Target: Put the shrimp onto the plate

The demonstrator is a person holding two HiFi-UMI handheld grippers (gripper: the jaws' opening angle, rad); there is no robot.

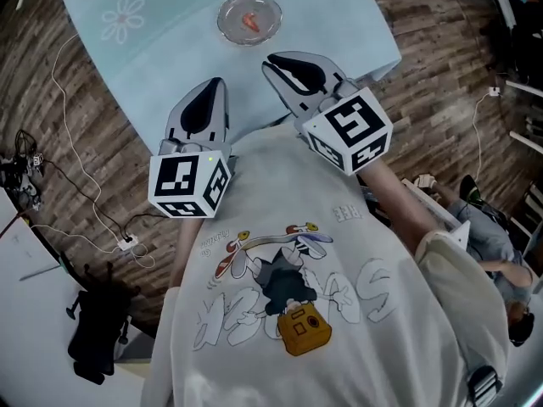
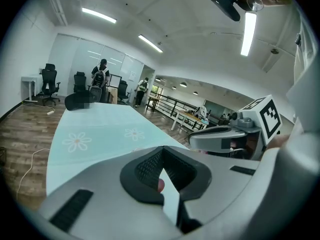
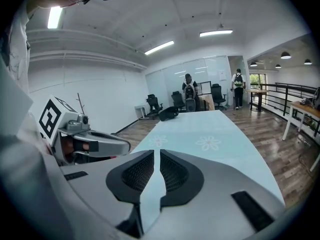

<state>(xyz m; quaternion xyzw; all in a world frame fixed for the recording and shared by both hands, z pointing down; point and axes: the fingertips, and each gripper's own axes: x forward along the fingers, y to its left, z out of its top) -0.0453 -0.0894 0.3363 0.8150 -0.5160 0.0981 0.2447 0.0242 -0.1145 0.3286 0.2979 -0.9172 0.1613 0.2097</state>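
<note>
Shrimp (image 1: 252, 21) lies on plate (image 1: 226, 13), top centre; left claw (image 1: 216, 87) & right claw (image 1: 273, 64) both clenched, mid-frame, at bench (image 1: 153, 58) edge.

The worktop (image 1: 170, 58) is pale aqua, with a white daisy (image 1: 123, 17) printed left of the clear plate (image 1: 227, 25). The shrimp (image 1: 251, 20) is orange-pink. The left tool (image 1: 219, 83) and right tool (image 1: 268, 61) are grey with black pads, their cubes white with black squares.
</note>
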